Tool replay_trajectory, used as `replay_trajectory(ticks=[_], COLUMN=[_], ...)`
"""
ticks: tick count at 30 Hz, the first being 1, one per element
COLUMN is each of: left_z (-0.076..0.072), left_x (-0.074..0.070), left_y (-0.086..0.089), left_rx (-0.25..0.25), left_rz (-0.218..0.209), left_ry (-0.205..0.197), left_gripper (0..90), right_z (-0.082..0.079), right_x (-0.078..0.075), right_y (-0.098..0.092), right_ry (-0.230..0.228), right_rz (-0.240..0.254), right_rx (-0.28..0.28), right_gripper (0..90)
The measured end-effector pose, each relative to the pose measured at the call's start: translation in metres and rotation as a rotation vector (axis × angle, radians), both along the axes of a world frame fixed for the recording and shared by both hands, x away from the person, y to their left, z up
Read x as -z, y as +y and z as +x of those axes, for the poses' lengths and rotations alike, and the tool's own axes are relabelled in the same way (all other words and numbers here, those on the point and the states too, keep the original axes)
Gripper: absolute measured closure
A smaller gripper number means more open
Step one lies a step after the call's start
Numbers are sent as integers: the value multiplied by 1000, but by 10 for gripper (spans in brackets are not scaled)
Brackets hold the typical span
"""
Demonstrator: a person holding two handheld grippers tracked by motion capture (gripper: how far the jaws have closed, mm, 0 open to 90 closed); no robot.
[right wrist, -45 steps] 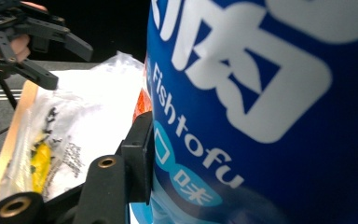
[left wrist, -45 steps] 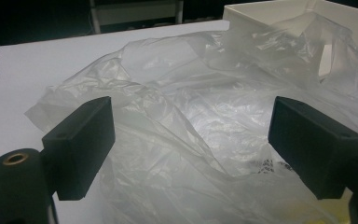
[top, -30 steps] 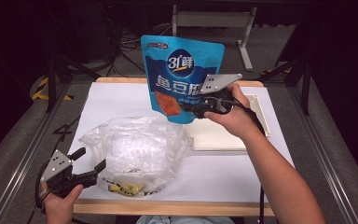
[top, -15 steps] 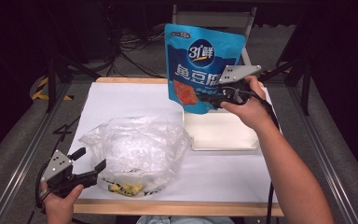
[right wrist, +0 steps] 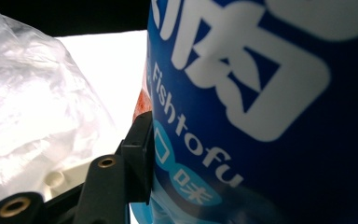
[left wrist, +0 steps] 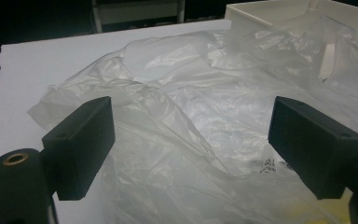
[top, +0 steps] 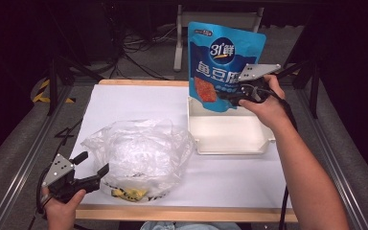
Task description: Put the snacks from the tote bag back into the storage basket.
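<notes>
A blue fish tofu pouch (top: 223, 60) hangs upright in the air above the far edge of a white tray (top: 230, 133). My right gripper (top: 230, 98) is shut on the pouch's lower right part; up close one black jaw presses the blue pouch (right wrist: 261, 116). A crumpled clear plastic bag (top: 139, 153) lies on the white table at the near left, with something yellow under its front edge. My left gripper (top: 90, 168) stands open at the bag's near-left edge, its jaws wide apart on either side of the clear bag (left wrist: 191, 121).
The white tray (left wrist: 279, 11) sits right of the plastic bag, close to it. The white table sheet (top: 134, 103) ends in a wooden front edge (top: 187, 213). Dark floor, cables and metal rails surround the table.
My right gripper has carried the pouch to the right and farther away, from over the table's middle to above the tray's far edge. The left gripper has stayed put.
</notes>
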State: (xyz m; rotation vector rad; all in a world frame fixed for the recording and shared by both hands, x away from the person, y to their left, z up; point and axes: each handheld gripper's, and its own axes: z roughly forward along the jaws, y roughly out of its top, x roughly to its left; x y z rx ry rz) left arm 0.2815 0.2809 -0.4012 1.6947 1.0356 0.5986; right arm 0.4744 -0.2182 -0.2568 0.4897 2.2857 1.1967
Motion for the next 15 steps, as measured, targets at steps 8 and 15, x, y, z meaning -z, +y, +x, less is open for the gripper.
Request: replay_trajectory(ticks=[8,15], left_z=[0,0], left_x=[0,0], left_y=[-1,-1], left_rx=[1,1], left_rz=[5,4], left_ry=[1,1], left_gripper=[155,155], right_z=[11,19], right_x=[18,40], right_y=[-16,-23], right_ry=[23,63], right_rz=[-11,-15], right_rx=[41,68], right_gripper=[516,516])
